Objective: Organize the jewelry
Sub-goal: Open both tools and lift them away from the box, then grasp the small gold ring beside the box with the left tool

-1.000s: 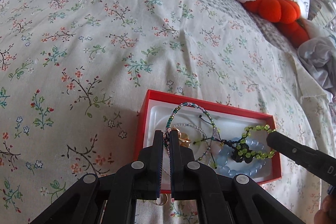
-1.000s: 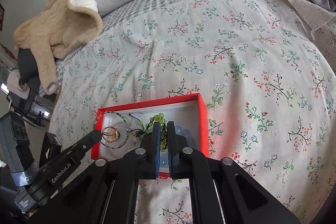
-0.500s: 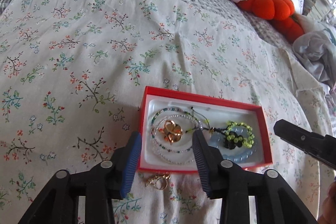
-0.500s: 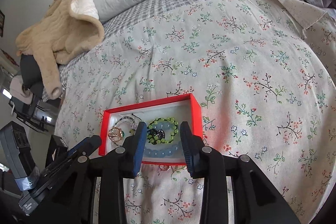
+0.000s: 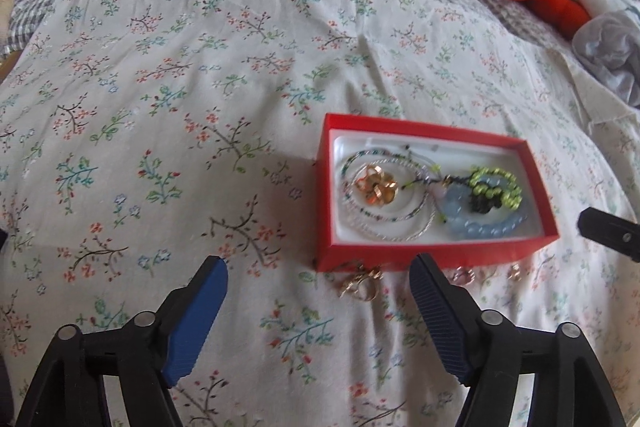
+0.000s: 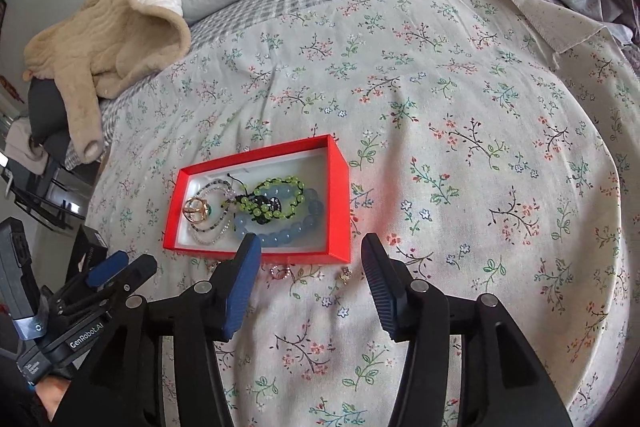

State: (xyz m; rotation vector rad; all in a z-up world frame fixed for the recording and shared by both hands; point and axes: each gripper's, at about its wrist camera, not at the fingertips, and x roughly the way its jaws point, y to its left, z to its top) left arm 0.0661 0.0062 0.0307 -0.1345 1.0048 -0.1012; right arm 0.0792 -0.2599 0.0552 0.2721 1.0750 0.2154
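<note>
Right wrist view: the left gripper (image 6: pixel 116 269), lettered "GenRobot.AI", is seen whole; only a black tip of the right gripper (image 5: pixel 608 239) is seen from the left wrist. A red box (image 5: pixel 436 255) on the floral bedspread (image 5: pixel 200 107) is filled with beaded bracelets (image 5: pixel 486 199) and gold rings (image 5: pixel 376 187); loose rings (image 5: pixel 362 285) lie just before it. Both grippers' jaws are opening, nothing between them.
</note>
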